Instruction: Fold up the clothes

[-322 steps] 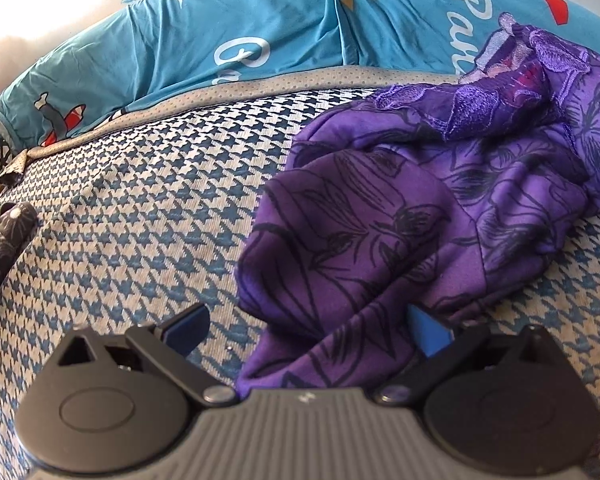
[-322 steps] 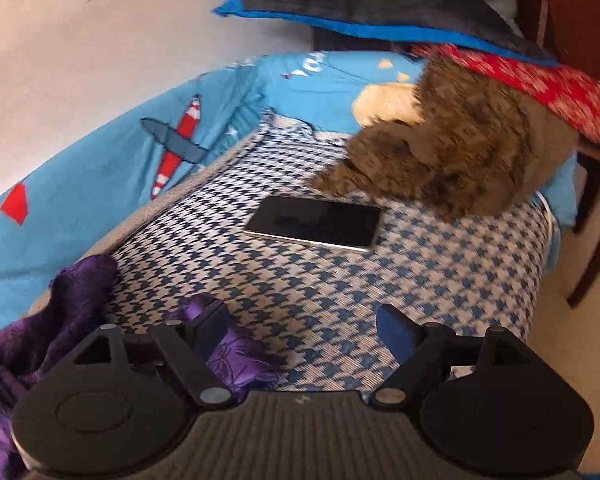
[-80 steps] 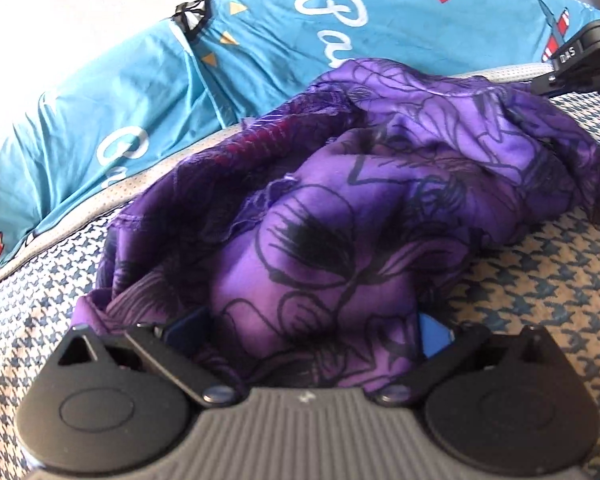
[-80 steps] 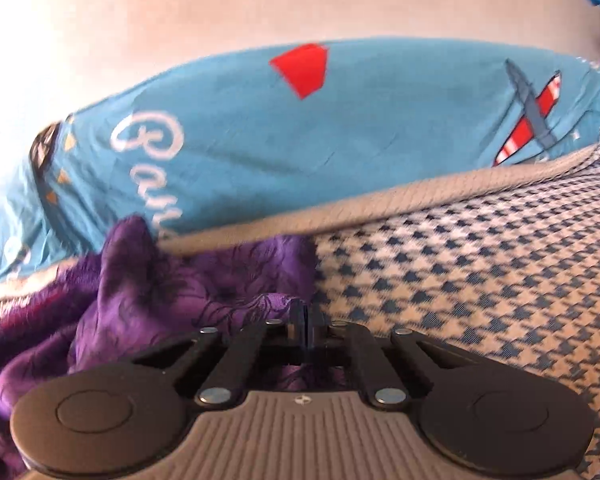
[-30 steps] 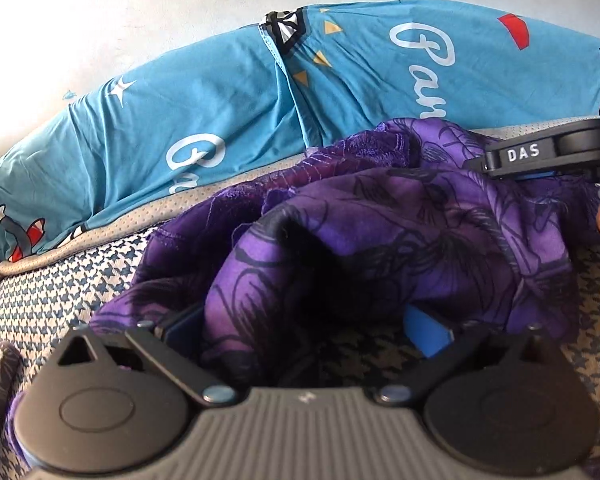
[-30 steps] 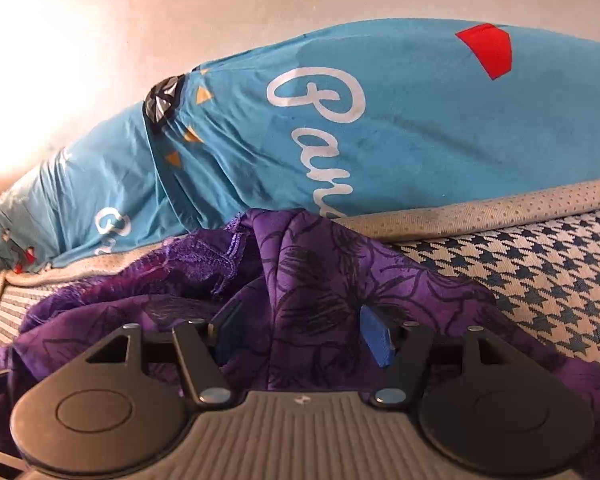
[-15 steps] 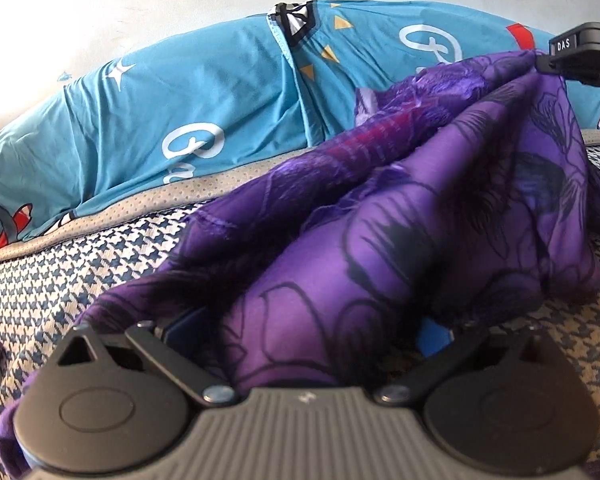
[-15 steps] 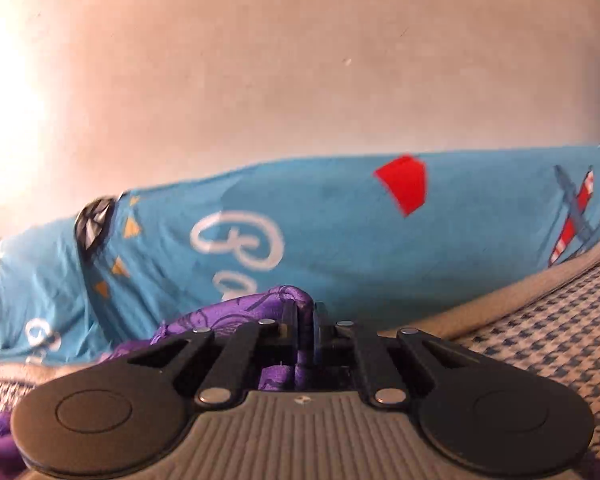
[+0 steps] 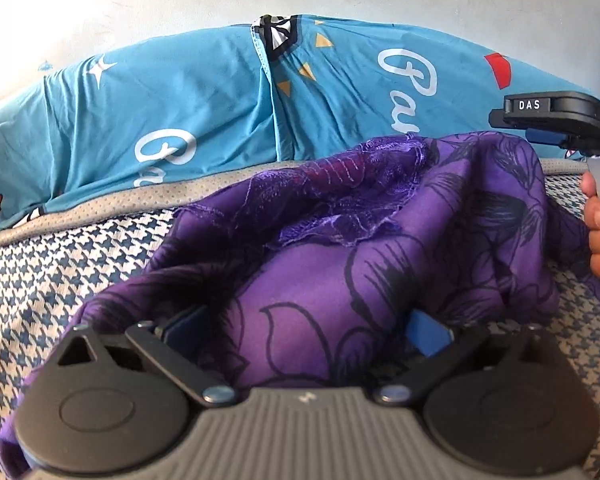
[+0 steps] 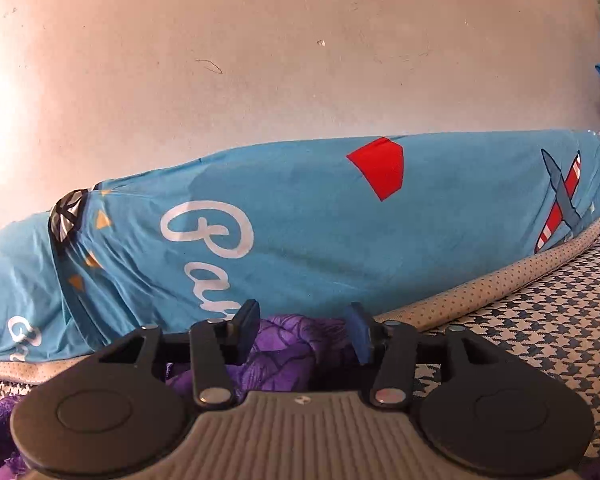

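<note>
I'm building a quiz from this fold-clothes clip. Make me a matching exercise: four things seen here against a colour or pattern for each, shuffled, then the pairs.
Things:
1. crumpled floral garment
2. printed bedsheet with white script lettering
3. woven mattress cover
4. wall behind the bed

Colour or pattern:
A. turquoise blue, with red shapes and an aeroplane print
B. plain off-white
C. purple with black line drawing and a lace patch
D. navy and white houndstooth

Pairs: 1-C, 2-A, 3-D, 4-B
</note>
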